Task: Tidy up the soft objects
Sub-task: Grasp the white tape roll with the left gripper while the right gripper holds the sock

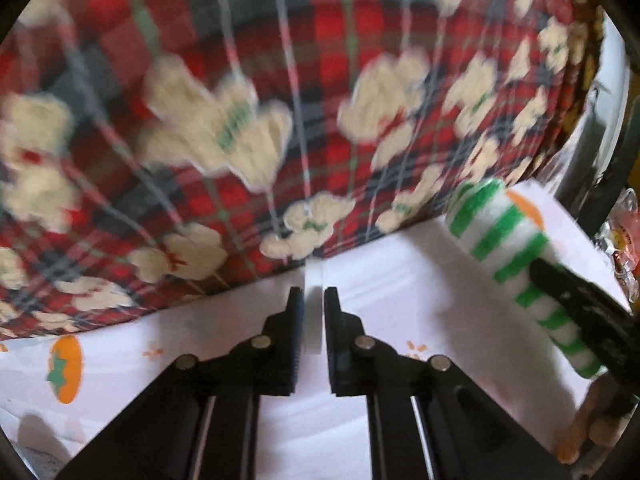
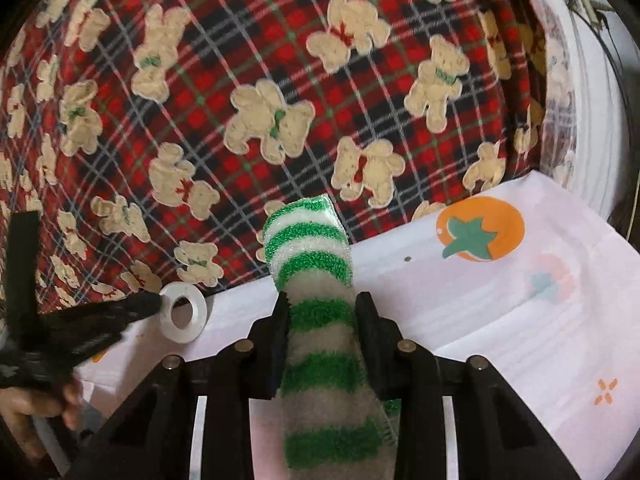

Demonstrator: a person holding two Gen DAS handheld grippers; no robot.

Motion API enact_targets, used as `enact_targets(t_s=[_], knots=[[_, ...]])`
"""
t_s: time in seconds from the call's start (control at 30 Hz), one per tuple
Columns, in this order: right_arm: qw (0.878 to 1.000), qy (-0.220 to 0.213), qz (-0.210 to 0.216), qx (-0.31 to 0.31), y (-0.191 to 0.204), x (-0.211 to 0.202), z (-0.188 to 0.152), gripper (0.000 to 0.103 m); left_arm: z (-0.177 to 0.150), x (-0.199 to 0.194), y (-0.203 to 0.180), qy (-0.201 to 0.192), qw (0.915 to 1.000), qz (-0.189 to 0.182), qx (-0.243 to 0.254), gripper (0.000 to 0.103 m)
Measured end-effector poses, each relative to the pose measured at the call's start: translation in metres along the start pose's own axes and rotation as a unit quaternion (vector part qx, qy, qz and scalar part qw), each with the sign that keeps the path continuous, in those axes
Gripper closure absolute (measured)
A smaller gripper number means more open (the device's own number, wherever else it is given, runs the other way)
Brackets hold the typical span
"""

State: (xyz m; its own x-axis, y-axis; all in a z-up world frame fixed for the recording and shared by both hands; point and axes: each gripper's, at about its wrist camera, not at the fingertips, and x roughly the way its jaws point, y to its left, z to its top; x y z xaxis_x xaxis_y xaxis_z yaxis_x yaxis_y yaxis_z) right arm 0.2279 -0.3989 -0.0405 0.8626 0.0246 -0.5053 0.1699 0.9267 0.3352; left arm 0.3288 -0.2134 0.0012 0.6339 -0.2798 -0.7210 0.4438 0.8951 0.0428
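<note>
The sock (image 2: 316,300) lies between the right gripper's (image 2: 320,312) fingers, extending ahead toward the blanket (image 2: 280,80). The tape roll (image 2: 182,312) sits to its left, held edge-on in the left gripper (image 1: 313,312). Both are above the sheet (image 2: 520,300); the blanket lies beyond.
</note>
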Motion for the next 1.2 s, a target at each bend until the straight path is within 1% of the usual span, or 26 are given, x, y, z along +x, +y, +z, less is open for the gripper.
enact_targets(t_s=[0.03, 0.1, 0.17, 0.23, 0.3, 0.33, 0.37, 0.4, 0.47, 0.5, 0.53, 0.57, 0.6, 0.63, 0.67, 0.8, 0.87, 0.97, 1.07, 1.17, 1.2], knots=[[1.0, -0.003, -0.002, -0.003, 0.0, -0.002, 0.0, 0.07, -0.001, -0.011, 0.002, -0.013, 0.9999, -0.005, 0.001, 0.095], [1.0, -0.006, -0.01, -0.006, -0.002, -0.006, -0.002, 0.071, -0.004, -0.03, -0.001, -0.025, 0.9996, -0.013, 0.003, 0.095], [1.0, -0.005, -0.014, 0.011, -0.006, -0.011, -0.004, 0.071, -0.009, -0.041, -0.002, -0.02, 0.9996, -0.008, 0.015, 0.095], [1.0, 0.001, -0.013, 0.027, -0.009, -0.013, -0.007, 0.071, -0.017, -0.036, 0.0, -0.008, 0.9996, 0.009, 0.027, 0.09], [0.999, -0.004, -0.018, 0.03, -0.009, -0.016, -0.008, 0.071, -0.016, -0.021, 0.002, 0.001, 0.9994, 0.024, 0.024, 0.065], [0.999, -0.008, -0.021, 0.028, -0.008, -0.018, -0.008, 0.071, -0.02, -0.018, 0.008, 0.009, 0.9994, 0.029, 0.019, 0.036], [0.999, -0.008, -0.021, 0.026, -0.008, -0.019, -0.008, 0.071, -0.025, -0.016, 0.015, 0.019, 0.9992, 0.032, 0.014, 0.019], [0.999, -0.007, -0.02, 0.027, -0.008, -0.018, -0.008, 0.071, -0.025, 0.0, 0.018, 0.037, 0.9986, 0.036, 0.009, 0.019], [0.999, -0.001, -0.014, 0.031, -0.009, -0.015, -0.007, 0.071, -0.027, 0.018, 0.02, 0.059, 0.9977, 0.033, 0.005, 0.019], [0.999, 0.005, -0.009, 0.035, -0.01, -0.011, -0.006, 0.071, -0.027, 0.024, 0.02, 0.063, 0.9976, 0.029, 0.003, 0.022], [0.999, 0.009, -0.005, 0.037, -0.01, -0.01, -0.006, 0.071, -0.026, 0.035, 0.02, 0.066, 0.9975, 0.028, 0.001, 0.039], [0.999, 0.015, 0.001, 0.039, -0.011, -0.007, -0.006, 0.071, -0.025, 0.042, 0.02, 0.068, 0.9973, 0.027, -0.001, 0.078], [0.999, 0.019, 0.005, 0.04, -0.011, -0.005, -0.007, 0.071, -0.024, 0.05, 0.02, 0.077, 0.9969, 0.019, -0.002, 0.095], [0.999, 0.02, 0.006, 0.041, -0.011, -0.004, -0.007, 0.071, -0.023, 0.059, 0.021, 0.092, 0.9957, 0.007, -0.006, 0.095], [0.999, 0.022, 0.007, 0.042, -0.012, -0.002, -0.007, 0.071, -0.022, 0.063, 0.022, 0.094, 0.9955, 0.003, -0.014, 0.096], [0.999, 0.02, 0.008, 0.038, -0.01, -0.002, -0.008, 0.071, -0.022, 0.058, 0.022, 0.074, 0.9972, 0.002, -0.016, 0.096], [1.0, 0.01, 0.005, 0.029, -0.006, -0.005, -0.007, 0.071, -0.021, 0.041, 0.022, 0.059, 0.9981, 0.005, -0.018, 0.096], [1.0, 0.001, 0.0, 0.016, -0.002, -0.015, -0.007, 0.071, -0.021, 0.007, 0.022, 0.037, 0.999, -0.012, -0.021, 0.096], [0.999, -0.013, 0.0, 0.03, -0.004, -0.029, -0.004, 0.071, -0.023, -0.036, 0.021, 0.007, 0.9997, -0.022, -0.007, 0.096], [0.999, -0.028, -0.009, 0.031, -0.005, -0.045, -0.003, 0.071, -0.034, -0.073, 0.02, -0.012, 0.999, -0.044, -0.002, 0.096], [0.999, -0.032, -0.012, 0.034, -0.006, -0.052, -0.004, 0.071, -0.042, -0.083, 0.023, -0.016, 0.9987, -0.049, -0.001, 0.096]])
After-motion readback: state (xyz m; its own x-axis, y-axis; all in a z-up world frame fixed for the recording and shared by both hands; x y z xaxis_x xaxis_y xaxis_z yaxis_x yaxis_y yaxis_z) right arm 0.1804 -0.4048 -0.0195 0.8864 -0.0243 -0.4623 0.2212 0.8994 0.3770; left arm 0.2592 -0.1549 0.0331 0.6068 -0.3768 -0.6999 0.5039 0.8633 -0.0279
